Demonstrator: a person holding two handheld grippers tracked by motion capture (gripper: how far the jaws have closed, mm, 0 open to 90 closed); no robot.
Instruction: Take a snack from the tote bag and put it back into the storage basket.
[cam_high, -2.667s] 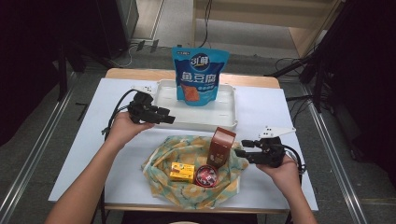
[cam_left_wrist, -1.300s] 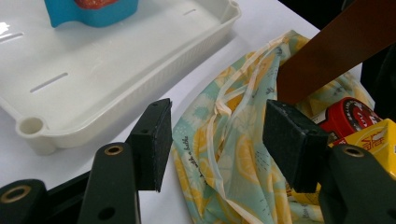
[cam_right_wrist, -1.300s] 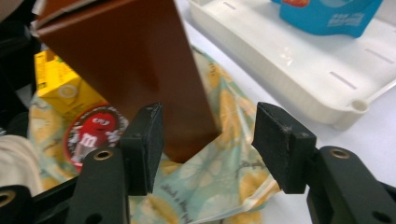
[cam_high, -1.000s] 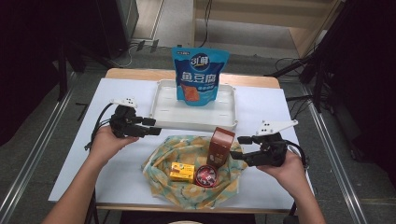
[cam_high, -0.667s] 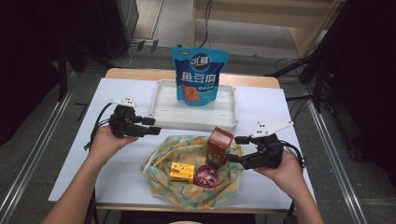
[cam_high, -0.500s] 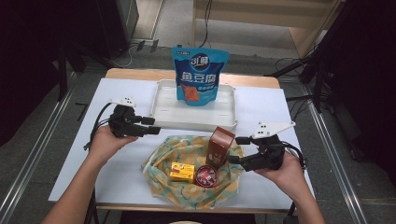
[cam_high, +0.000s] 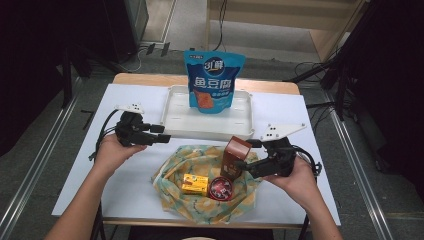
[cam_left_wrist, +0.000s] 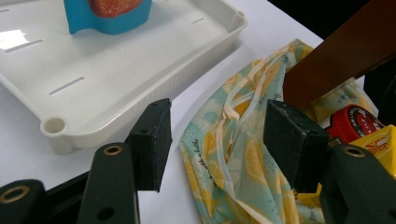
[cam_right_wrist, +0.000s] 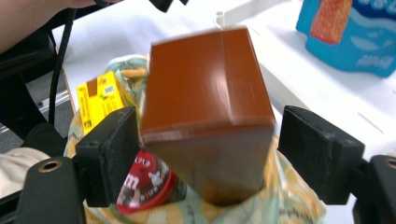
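The brown box (cam_high: 236, 156) stands upright on the patterned cloth (cam_high: 172, 172) at the near middle of the table (cam_high: 125, 185), and the right gripper (cam_high: 239, 163) is right on it. In the right gripper view, the box (cam_right_wrist: 208, 121) sits squarely between the two fingers (cam_right_wrist: 112, 154); they've just been opening, and there's a clear gap on the right side now. The left one looks very close to the box wall, maybe touching, but there's no squeeze.

That's the relation everything turns on: the box lies dead ahead of the right fingers, inside their span, with its long axis running up and down, leaning slightly. From here, I'd judge, it's either back straight out or clamp again. Right hand sits low at the near right, forearm coming in from the near edge, gripper pointing left and level across the cloth.

Just nearer than the box lie a red round tin (cam_high: 220, 188) and a small yellow box (cam_high: 195, 184), both close enough to get knocked.

Over on the left, the left gripper (cam_high: 162, 139) hovers wide open with nothing in it, aimed right, at the cloth's far left corner. The white tray (cam_high: 172, 120) beyond holds a blue snack bag (cam_high: 215, 80), well apart from the action.
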